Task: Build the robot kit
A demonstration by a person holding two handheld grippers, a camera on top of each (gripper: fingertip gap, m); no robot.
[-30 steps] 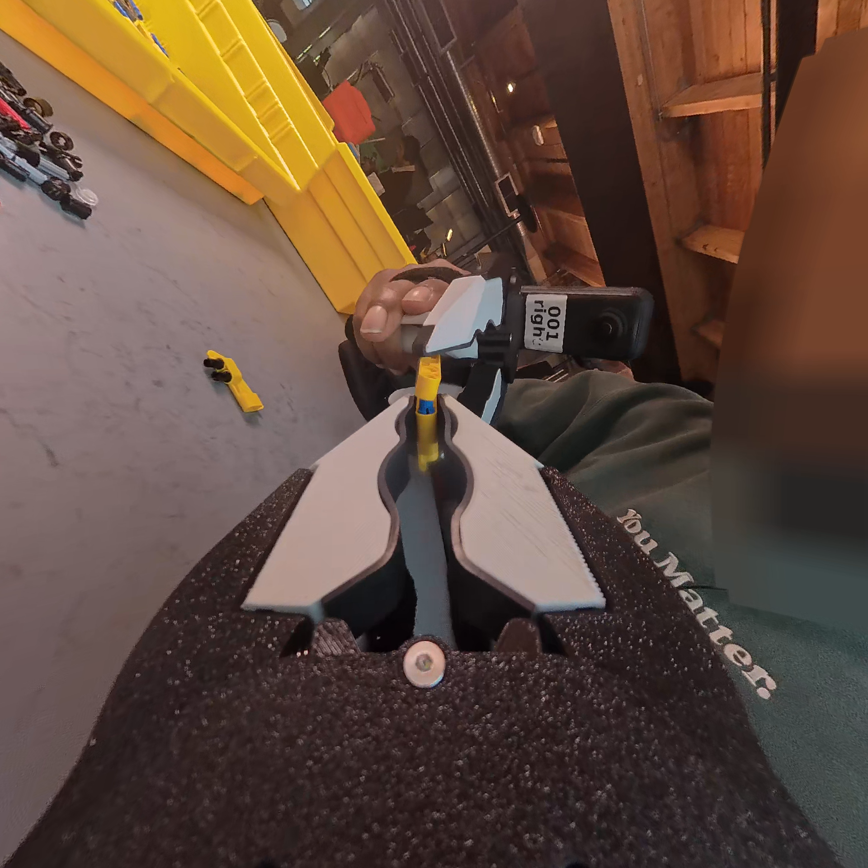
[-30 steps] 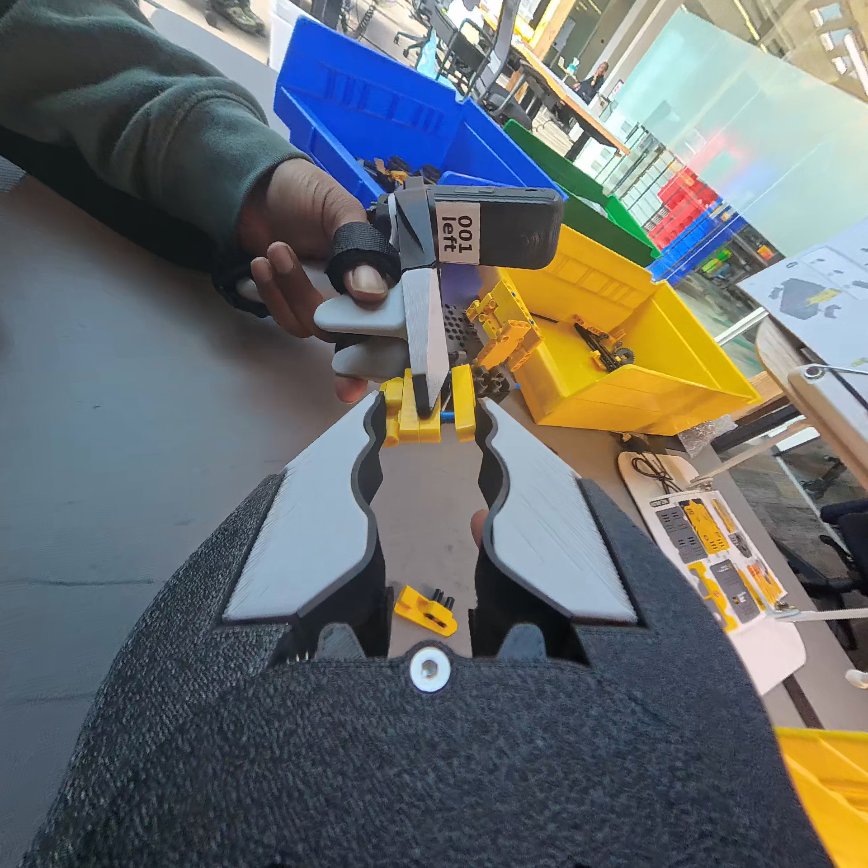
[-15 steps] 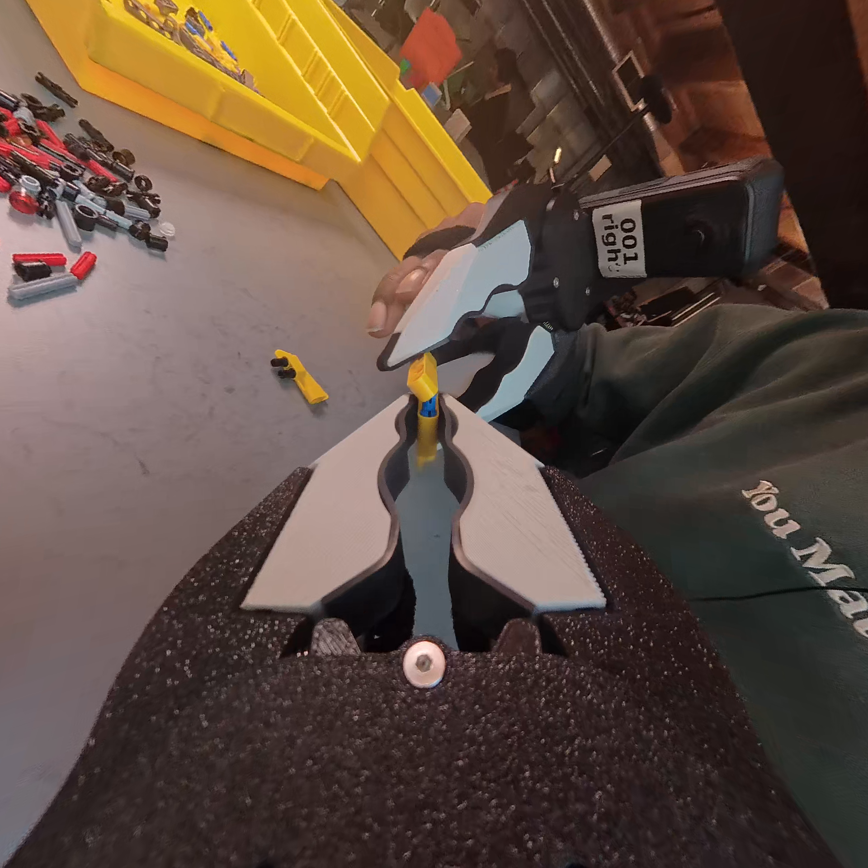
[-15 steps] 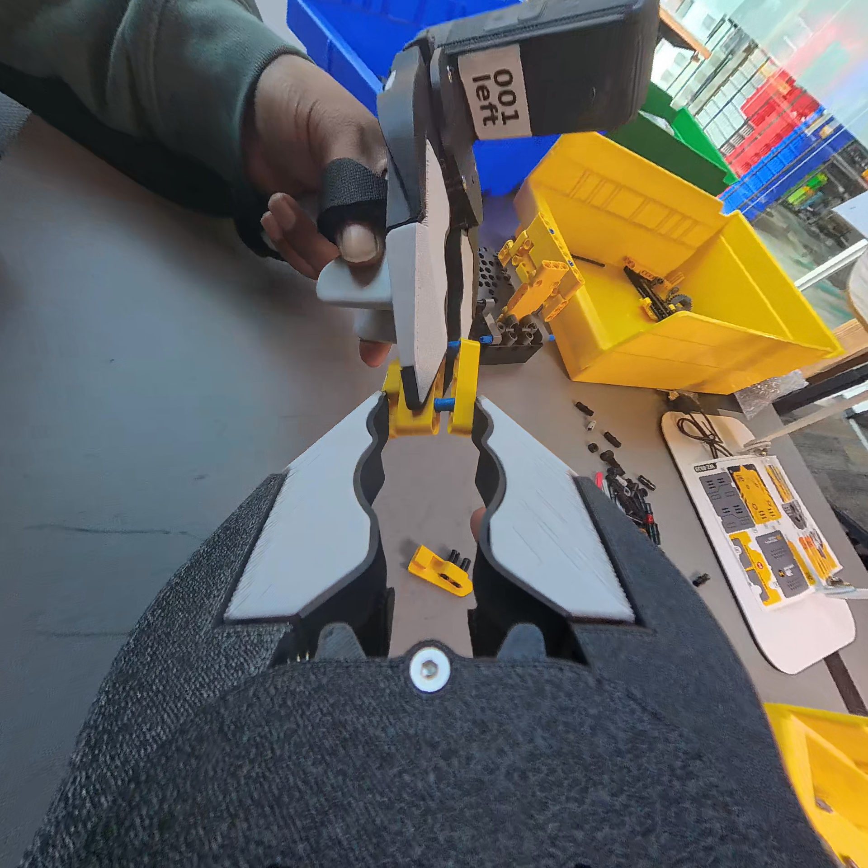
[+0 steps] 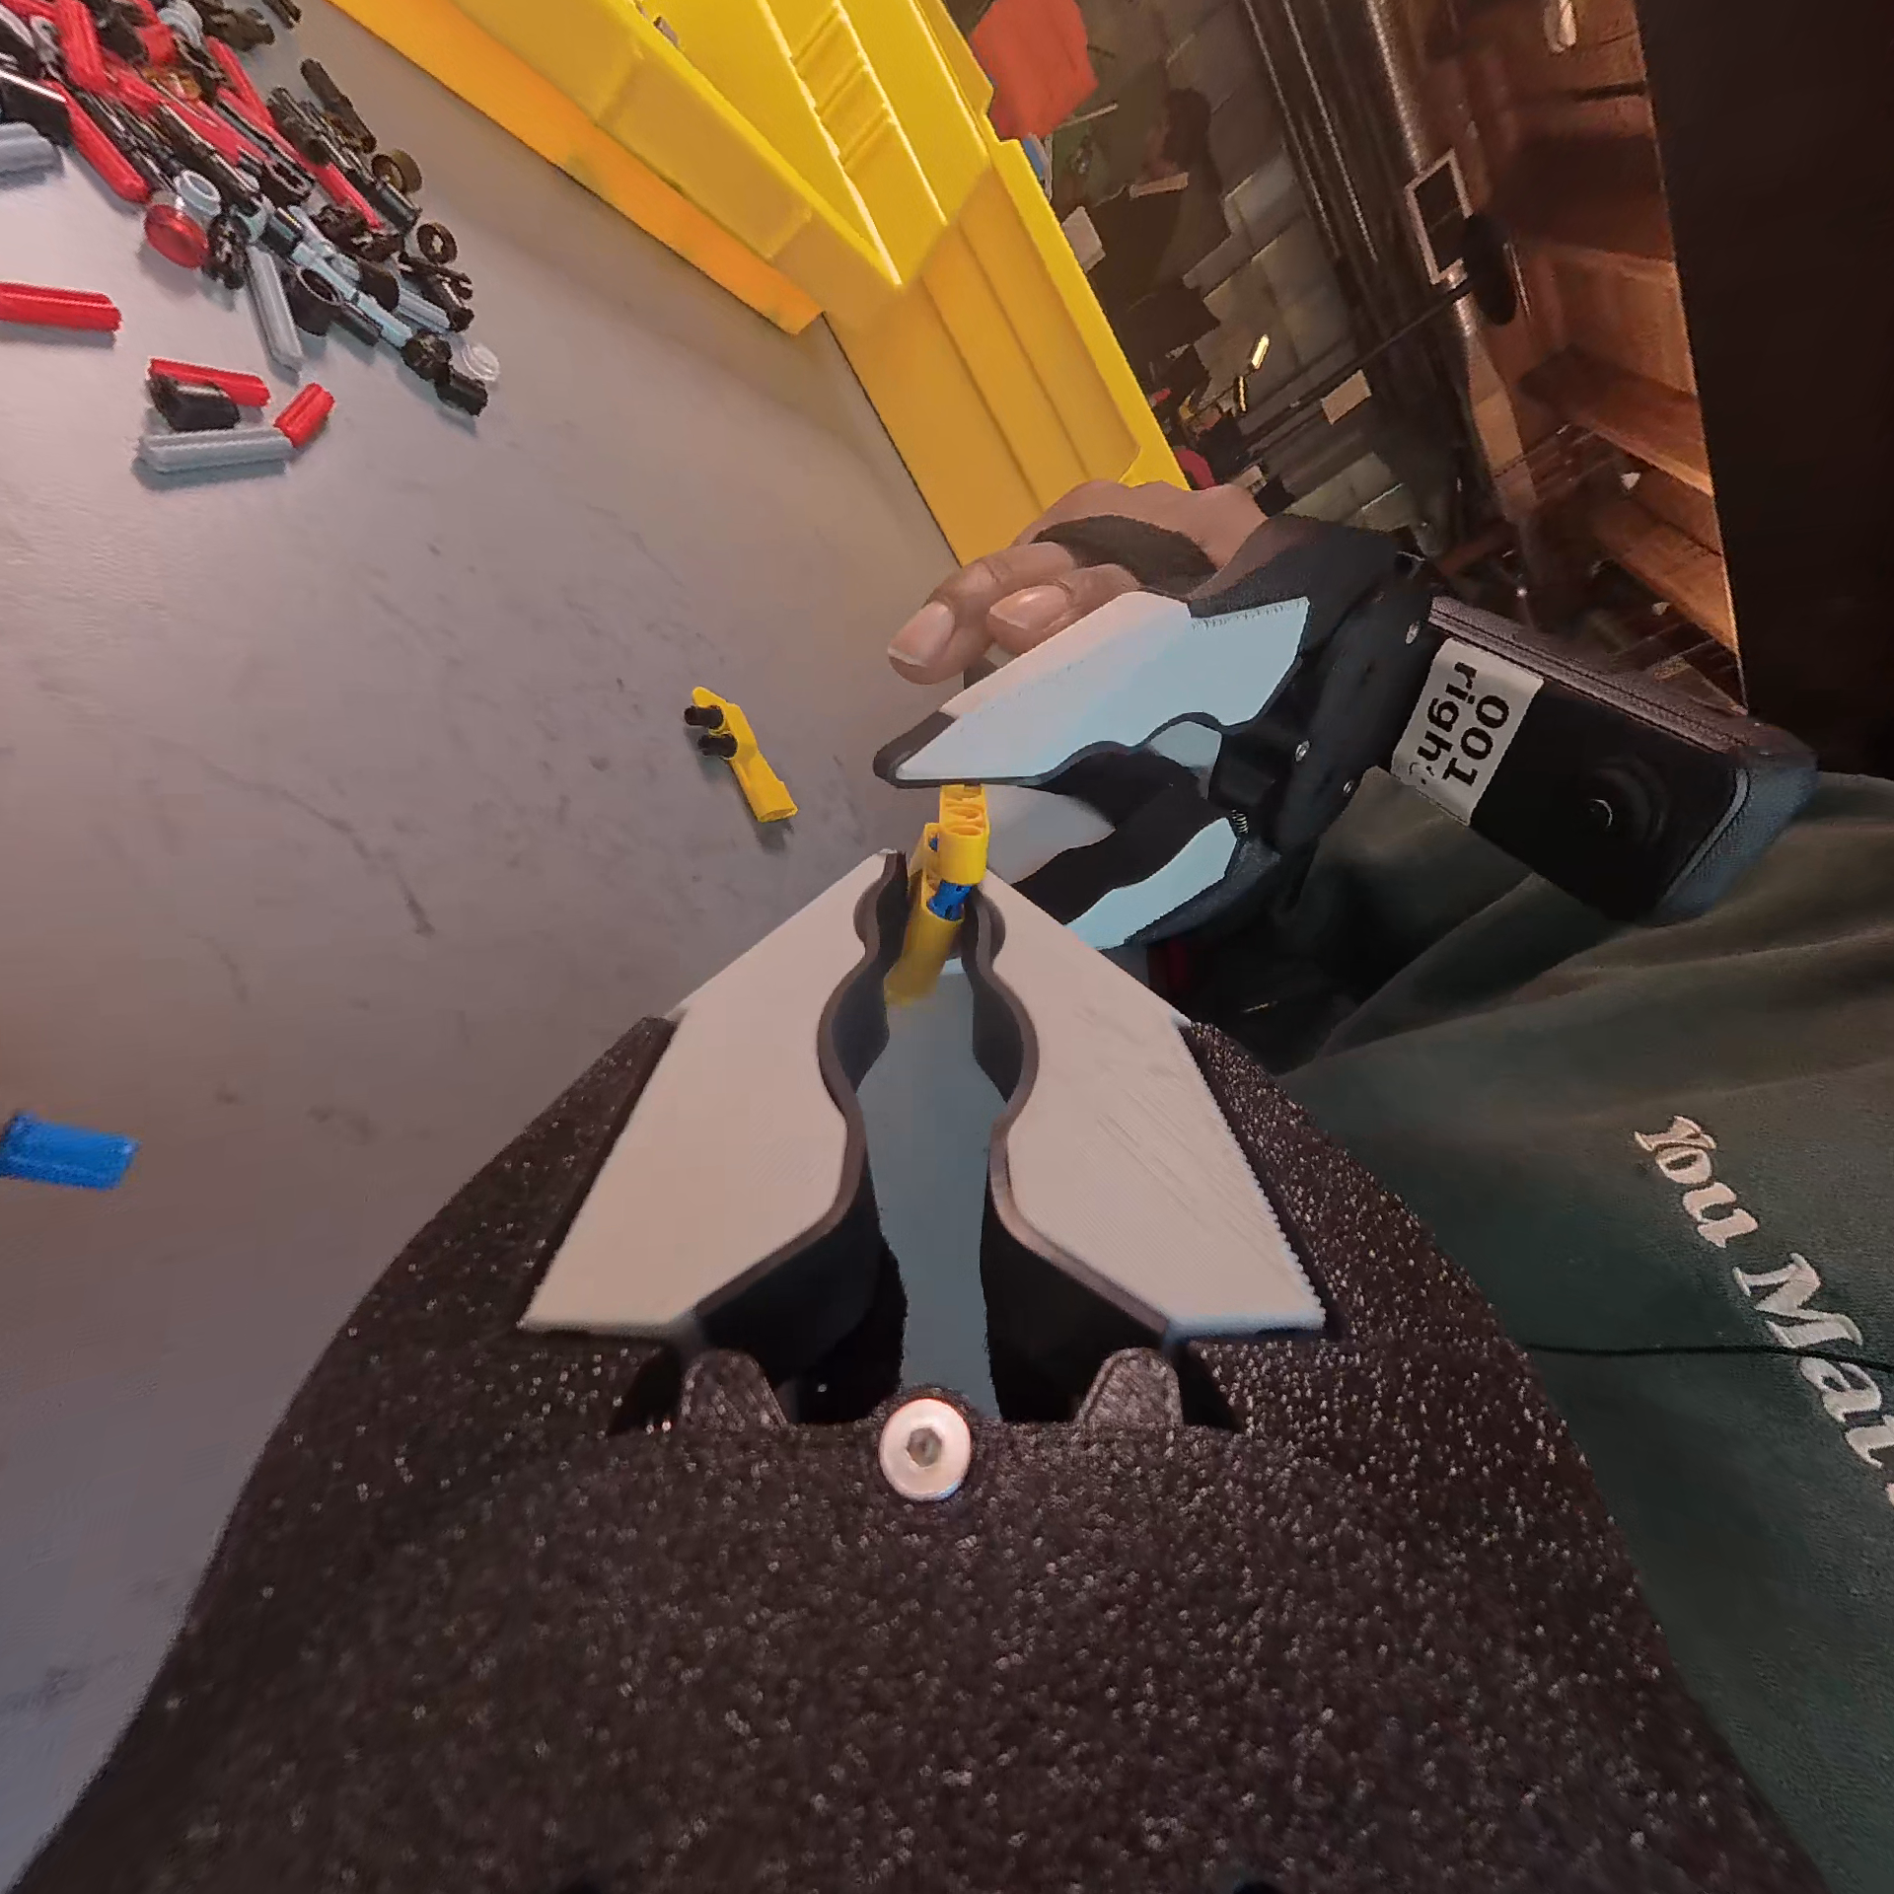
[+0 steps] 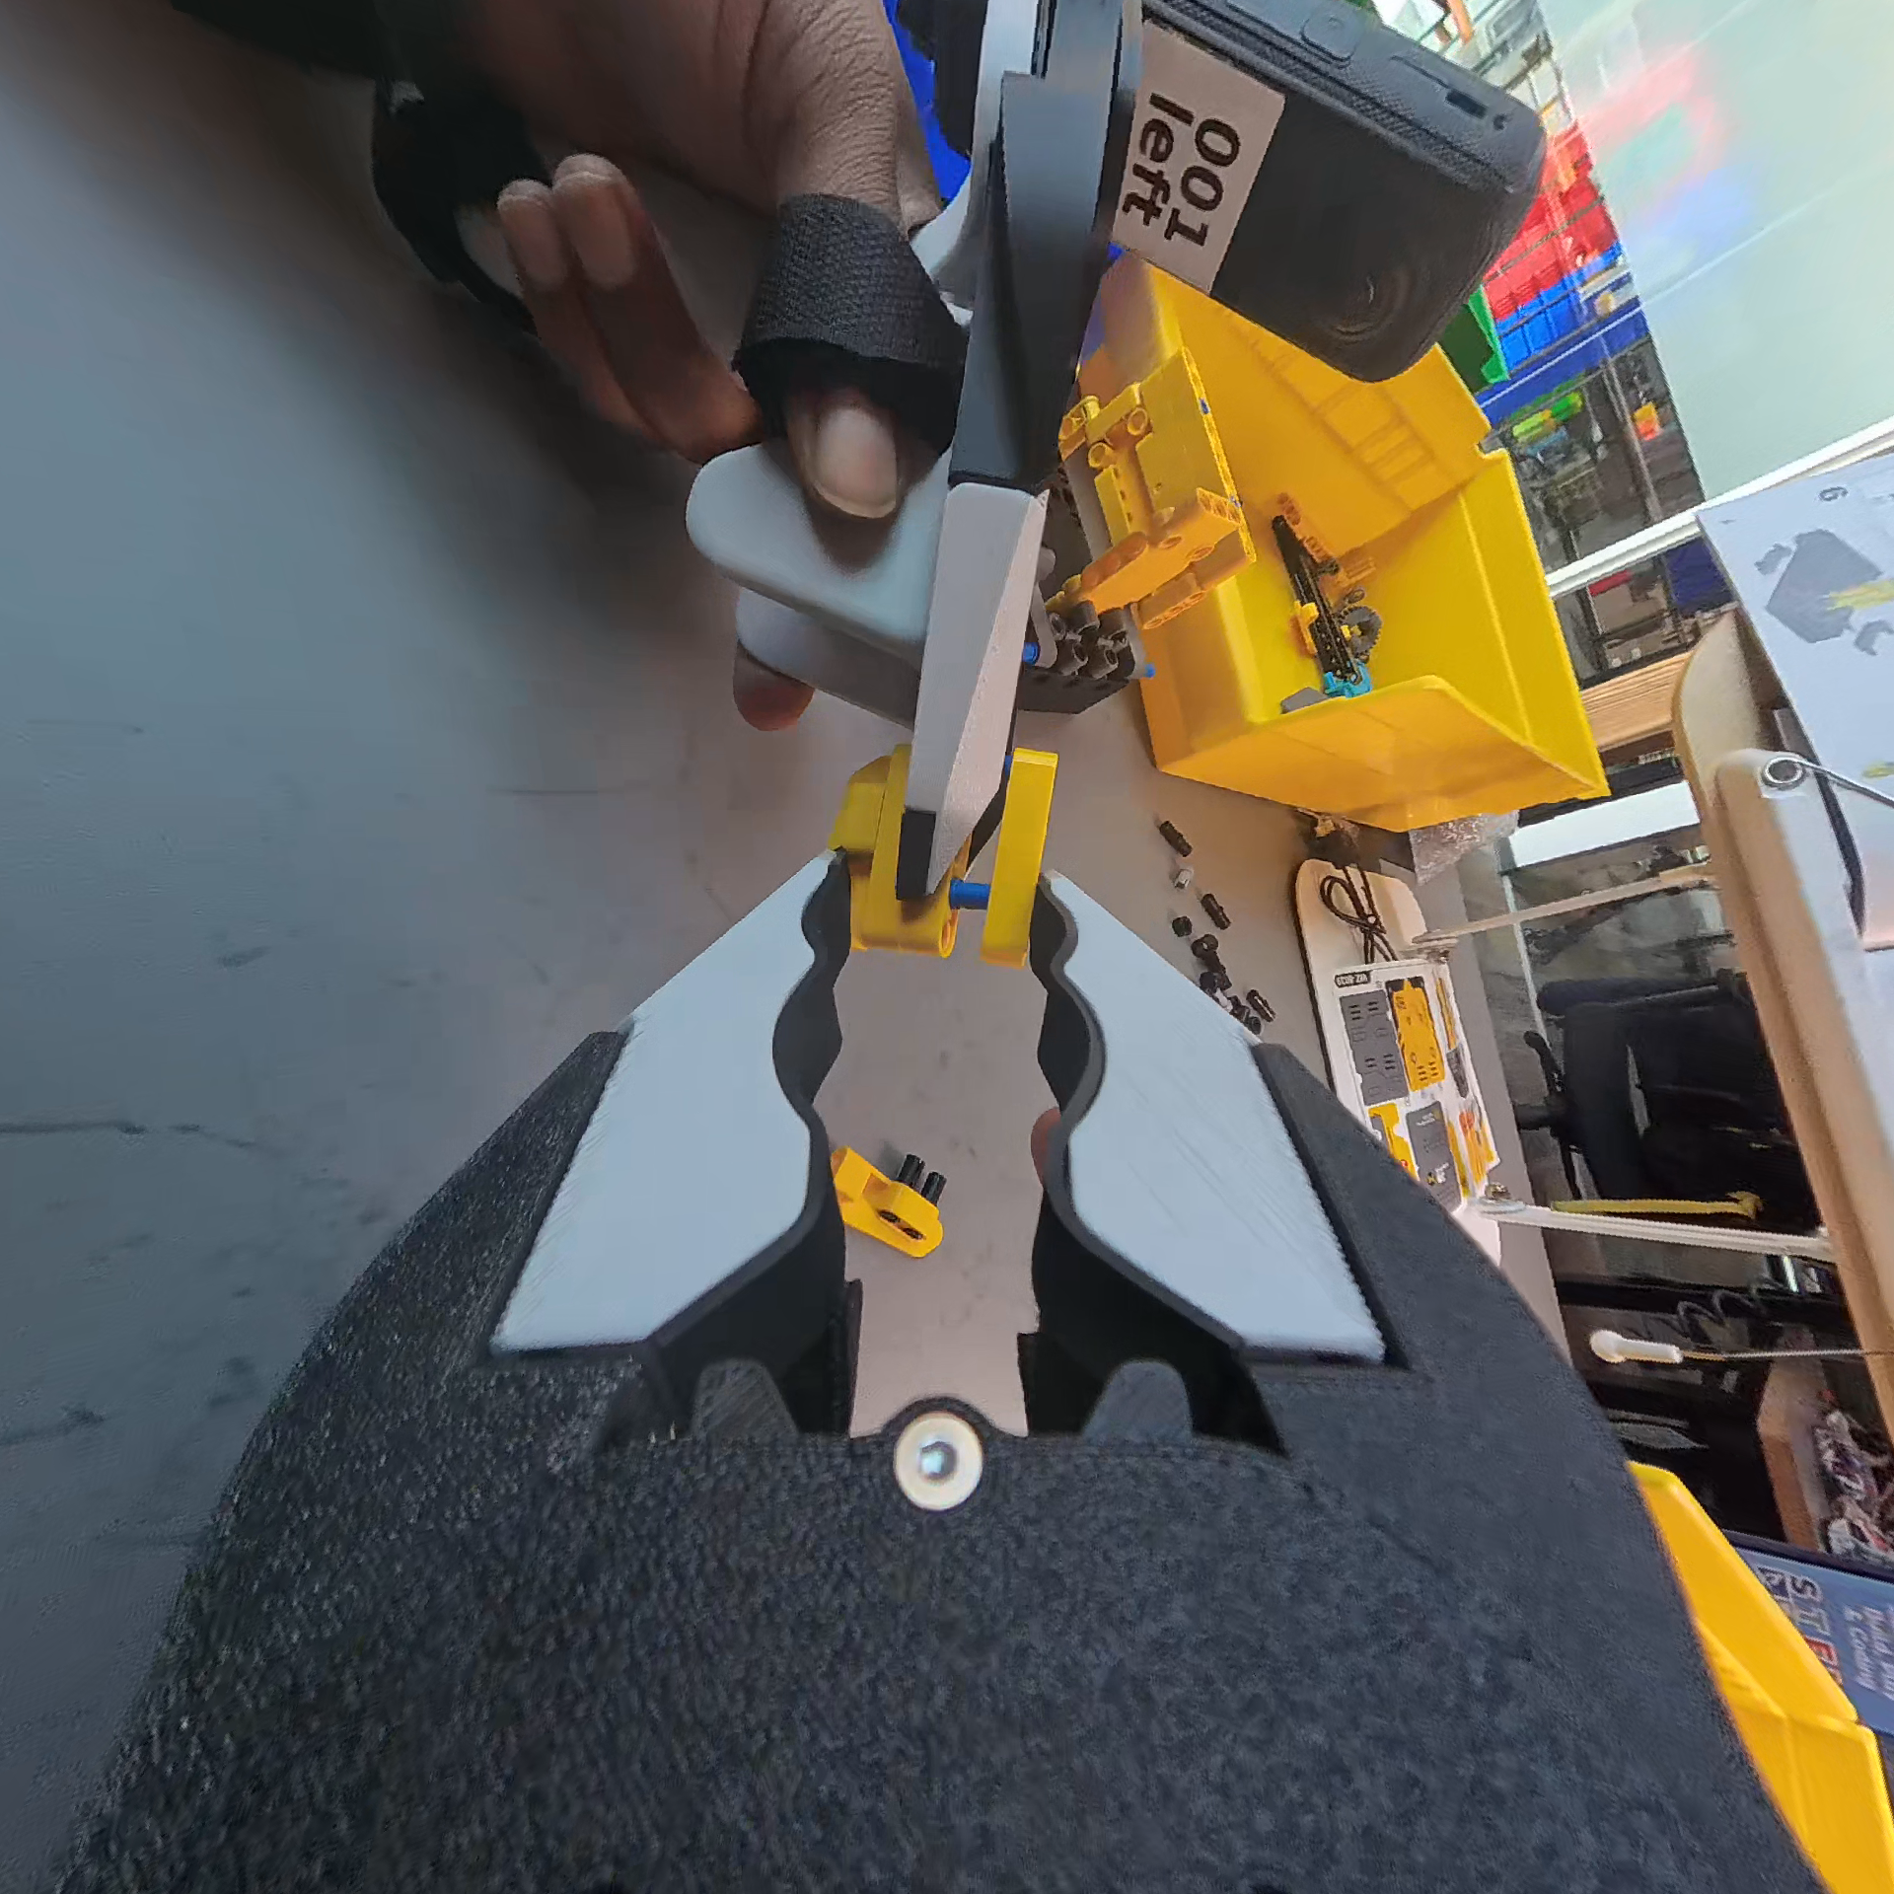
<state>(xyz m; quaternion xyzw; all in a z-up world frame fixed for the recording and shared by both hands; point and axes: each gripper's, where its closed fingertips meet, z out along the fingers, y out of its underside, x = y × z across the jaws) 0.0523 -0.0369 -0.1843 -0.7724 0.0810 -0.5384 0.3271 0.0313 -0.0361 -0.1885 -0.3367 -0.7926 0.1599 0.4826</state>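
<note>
Fingers of the left gripper (image 5: 938,890) pinch a small yellow beam assembly (image 6: 943,871) joined by a blue pin, held above the table (image 5: 307,769). The right gripper (image 6: 938,912) spans both yellow beams from outside, each fingertip touching one. Beyond lies a loose yellow piece (image 5: 743,753); farther off, yellow bins (image 5: 922,256).

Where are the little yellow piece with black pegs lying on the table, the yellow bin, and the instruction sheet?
yellow piece with black pegs (image 6: 890,1209), right wrist view, on its flat yellow body.
yellow bin (image 6: 1363,753), right wrist view, on its front wall.
instruction sheet (image 6: 1409,1076), right wrist view, on the printed page.
</note>
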